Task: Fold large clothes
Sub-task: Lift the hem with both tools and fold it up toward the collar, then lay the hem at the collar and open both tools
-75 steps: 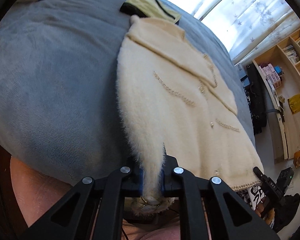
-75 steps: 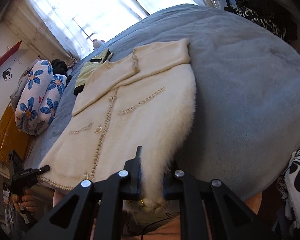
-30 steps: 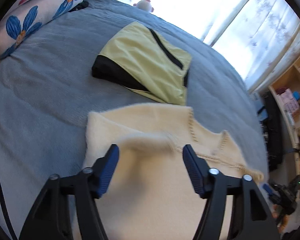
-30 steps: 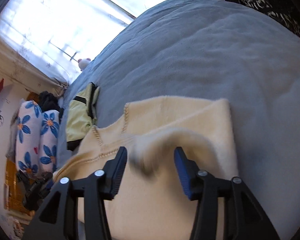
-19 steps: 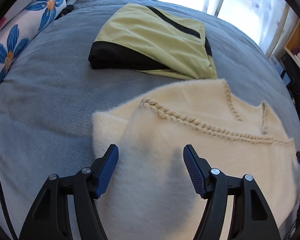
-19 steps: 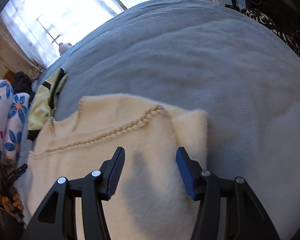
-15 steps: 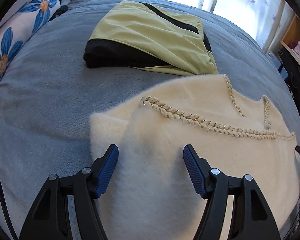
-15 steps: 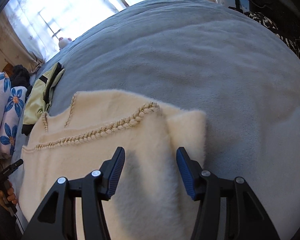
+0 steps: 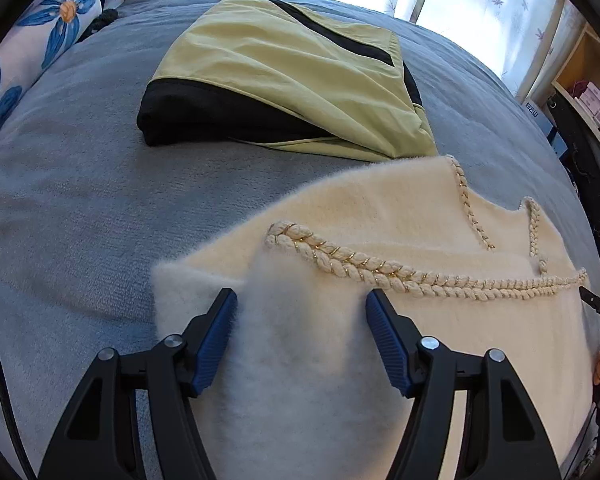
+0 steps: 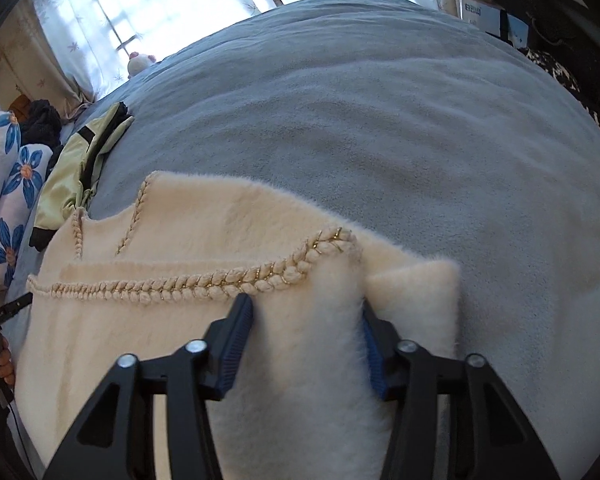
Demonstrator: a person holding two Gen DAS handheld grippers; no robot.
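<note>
A cream fluffy jacket (image 9: 420, 328) with braided trim lies folded in half on the grey bed blanket (image 9: 80, 208); its braided hem edge lies on top near the collar. My left gripper (image 9: 300, 312) is open just above the jacket's folded left corner, holding nothing. In the right wrist view the same jacket (image 10: 204, 240) lies under my right gripper (image 10: 306, 320), which is open over the folded right corner, fabric bulging between the jaws without being pinched.
A folded yellow-green and black garment (image 9: 284, 76) lies just beyond the jacket. Blue-flowered white pillows (image 10: 8, 184) sit at the bed's left. A wooden shelf (image 9: 588, 80) and dark items stand to the right. A window with curtains is behind.
Both grippers carried the jacket's bottom edge up over the collar, folding it in half, then opened and let go. In the last half second they barely moved.
</note>
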